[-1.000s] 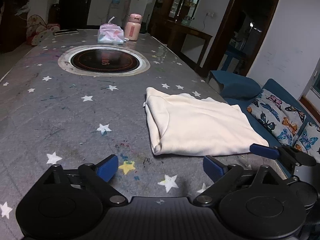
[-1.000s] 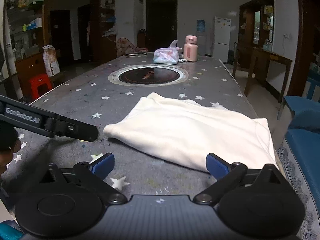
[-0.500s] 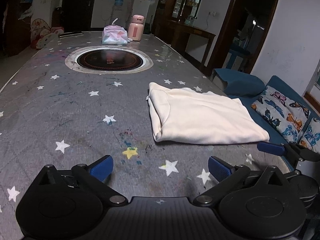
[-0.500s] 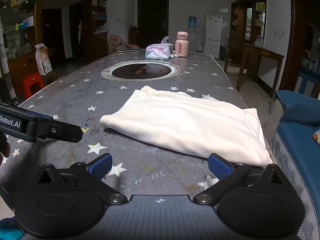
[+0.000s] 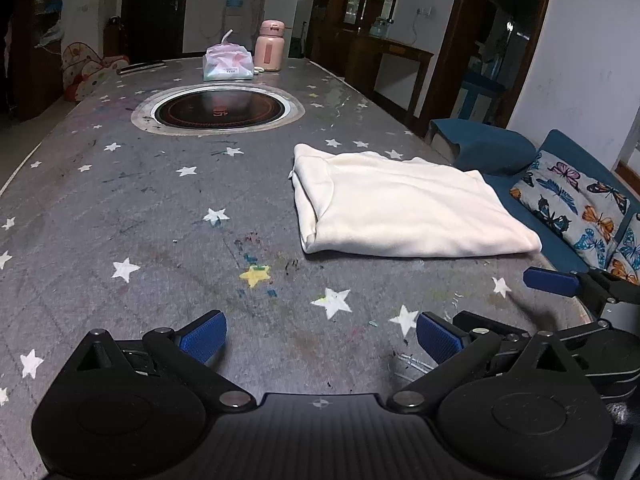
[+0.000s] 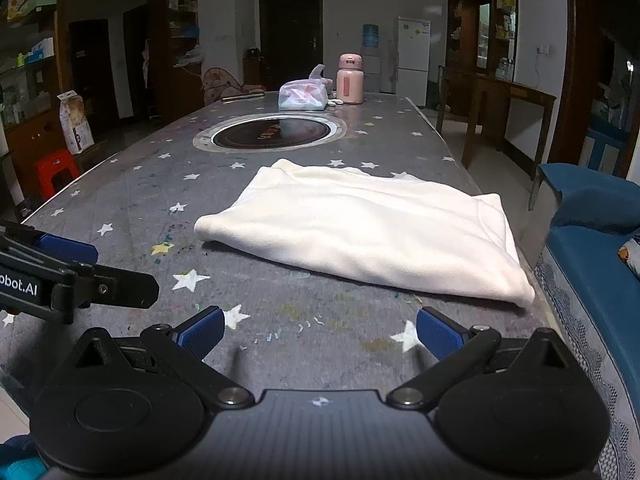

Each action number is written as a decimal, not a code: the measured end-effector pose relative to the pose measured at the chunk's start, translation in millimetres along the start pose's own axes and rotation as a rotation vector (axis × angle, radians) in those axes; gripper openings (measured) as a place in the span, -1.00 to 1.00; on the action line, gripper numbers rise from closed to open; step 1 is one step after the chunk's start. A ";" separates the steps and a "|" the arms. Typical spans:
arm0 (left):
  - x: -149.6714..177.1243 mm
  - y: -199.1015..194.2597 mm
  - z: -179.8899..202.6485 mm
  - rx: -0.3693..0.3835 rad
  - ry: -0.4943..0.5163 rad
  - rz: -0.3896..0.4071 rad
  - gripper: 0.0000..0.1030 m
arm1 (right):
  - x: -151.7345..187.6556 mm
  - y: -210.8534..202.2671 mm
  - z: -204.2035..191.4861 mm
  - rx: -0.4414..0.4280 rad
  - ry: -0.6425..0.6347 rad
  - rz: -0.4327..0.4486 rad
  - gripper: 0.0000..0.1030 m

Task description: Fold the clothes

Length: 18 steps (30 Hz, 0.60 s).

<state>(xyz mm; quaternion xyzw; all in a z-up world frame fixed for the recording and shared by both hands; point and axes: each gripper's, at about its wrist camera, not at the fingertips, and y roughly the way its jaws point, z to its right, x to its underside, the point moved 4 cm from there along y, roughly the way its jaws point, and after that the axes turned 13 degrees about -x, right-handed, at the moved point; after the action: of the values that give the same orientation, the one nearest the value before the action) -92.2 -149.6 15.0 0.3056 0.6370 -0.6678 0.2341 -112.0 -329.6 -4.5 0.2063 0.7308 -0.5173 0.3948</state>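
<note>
While both jaws are spread wide with nothing between, left gripper [image 5: 321,334] and right gripper [image 6: 319,330] are held short of folded cream garment [image 6: 372,232] at frame centre.

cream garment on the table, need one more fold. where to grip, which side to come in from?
Judging by its pose, grip the folded garment at its two near corners: left gripper on the rounded corner by the yellow star, right gripper on the corner at the table edge by the sofa. Come in low from the near side; both grippers are open and empty.
</note>
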 end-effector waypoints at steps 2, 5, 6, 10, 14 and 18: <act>0.6 -1.0 1.3 -0.003 0.005 0.002 1.00 | 0.6 -1.7 0.4 0.002 0.008 0.005 1.00; 1.2 -2.4 3.0 -0.007 0.012 0.005 1.00 | 1.5 -3.3 1.8 -0.001 0.019 0.008 1.00; 1.3 -2.8 3.4 -0.008 0.014 0.005 1.00 | 2.0 -3.8 2.2 -0.001 0.022 0.009 1.00; 1.4 -4.0 4.5 -0.013 0.019 0.007 1.00 | 4.1 -4.2 2.7 -0.001 0.028 0.006 1.00; 1.2 -4.6 5.6 -0.016 0.023 0.009 1.00 | 5.0 -4.8 1.8 -0.003 0.033 0.007 1.00; 1.6 -4.8 6.8 -0.017 0.025 0.010 1.00 | 5.7 -5.4 1.1 -0.003 0.037 0.009 1.00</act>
<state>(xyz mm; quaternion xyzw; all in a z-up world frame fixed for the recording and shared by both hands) -97.4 -155.9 17.2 0.3150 0.6442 -0.6574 0.2319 -118.9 -333.3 -6.0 0.2186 0.7377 -0.5105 0.3839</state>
